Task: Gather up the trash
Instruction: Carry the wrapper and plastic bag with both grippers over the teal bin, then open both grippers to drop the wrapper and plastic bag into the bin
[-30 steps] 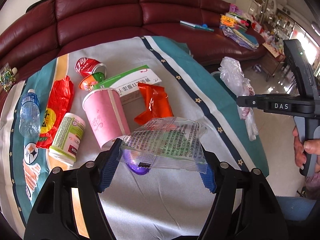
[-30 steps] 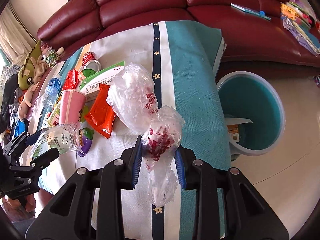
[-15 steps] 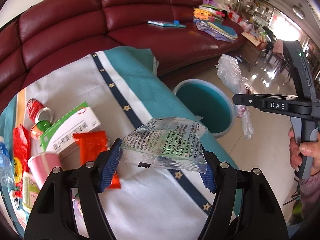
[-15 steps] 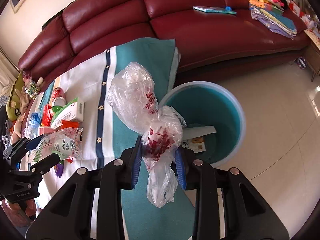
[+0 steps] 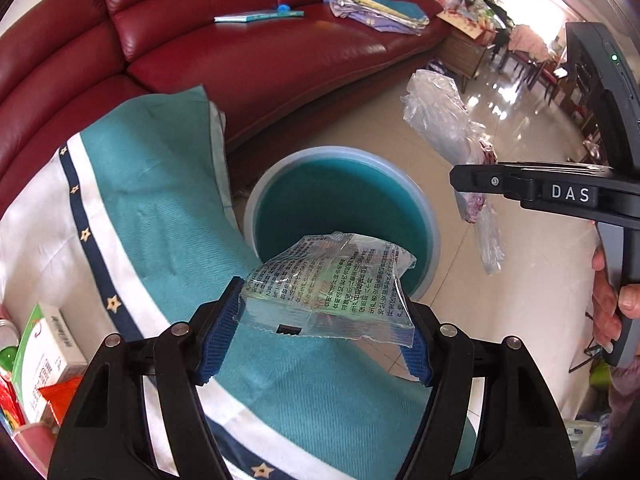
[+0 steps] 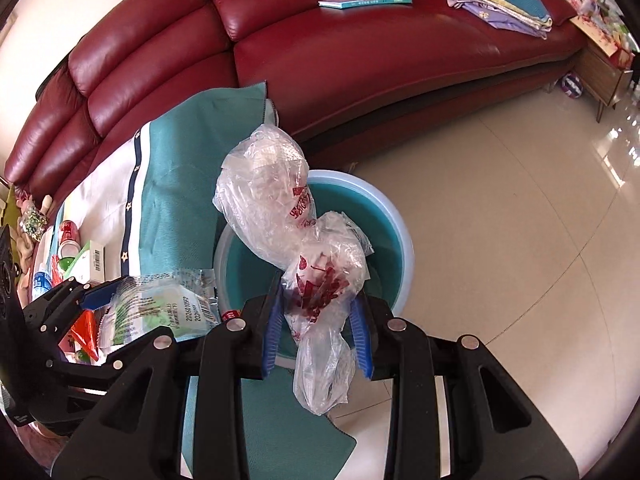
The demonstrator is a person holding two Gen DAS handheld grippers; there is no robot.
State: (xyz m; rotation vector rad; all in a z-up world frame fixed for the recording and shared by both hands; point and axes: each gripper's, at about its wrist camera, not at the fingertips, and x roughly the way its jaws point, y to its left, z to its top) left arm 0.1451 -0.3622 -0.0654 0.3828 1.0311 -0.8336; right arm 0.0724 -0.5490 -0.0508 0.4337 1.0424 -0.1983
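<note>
Left gripper point(image 5: 324, 332) clamped on a clear wrapper point(image 5: 332, 284), blue pads on its two short ends. Wrapper long axis runs side to side across the jaws, printed face up, far edge tilted up toward the bin point(image 5: 434, 220). It hangs over the table's teal cloth point(image 5: 160, 184) edge, just at the bin's near rim.

Right gripper point(image 6: 318, 328) clamped on a crumpled plastic bag point(image 6: 276, 200) with red print. Bag long axis runs near to far: tail droops down past the pads, bulk pokes up and away, over the bin's opening.

Left view only: right gripper side-on, a hand point(image 5: 612, 304) on its handle, bag dangling from it beside the bin; a dining area far right, glare on the floor. Right view only: left gripper at left with the wrapper's barcode side; more trash at the table's far-left edge, a can point(image 6: 68, 232), a box point(image 6: 90, 260), a bottle point(image 6: 40, 280).

Bin stands on glossy tile floor point(image 6: 520, 240), touching or just beside the cloth's hanging edge. Dark red leather sofa point(image 6: 360, 40) behind, a booklet point(image 6: 364, 0) and folded fabrics point(image 6: 500, 4) on its seat.
</note>
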